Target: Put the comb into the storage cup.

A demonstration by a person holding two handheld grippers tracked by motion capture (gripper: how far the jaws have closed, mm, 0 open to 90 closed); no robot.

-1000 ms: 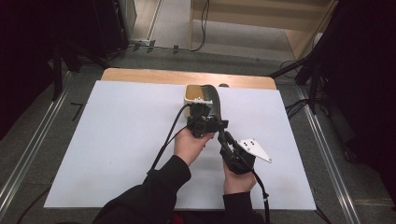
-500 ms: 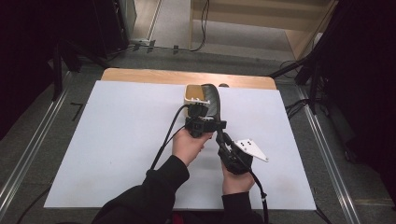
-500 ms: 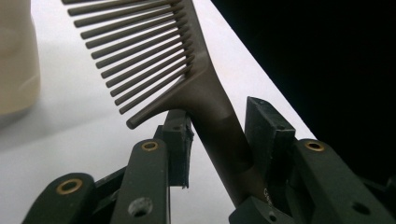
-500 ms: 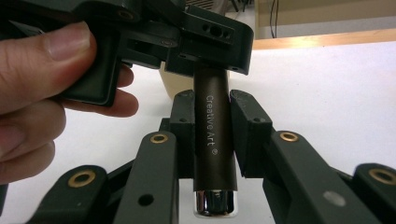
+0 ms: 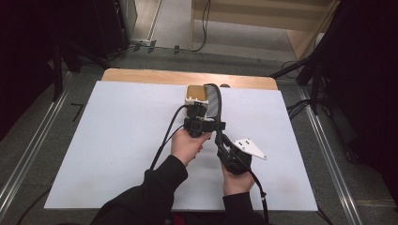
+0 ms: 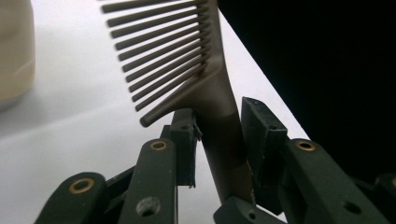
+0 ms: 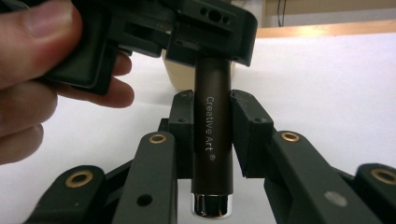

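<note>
The comb [image 6: 187, 70] teeth tips are cut off at the top edge; the cream box [image 6: 14, 51] is blurred and cut at left.

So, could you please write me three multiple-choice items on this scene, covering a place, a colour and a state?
1. Where is the cream box? A on the floor; B near the table's far edge; C at its near left corner.
2. The handle's lettering is: A white; B red; C yellow.
3. The right gripper is: A open, empty; B shut on the box; C shut on the comb.
B, it sits by the far edge; A, the letters read white; C, its pads press the handle.
</note>
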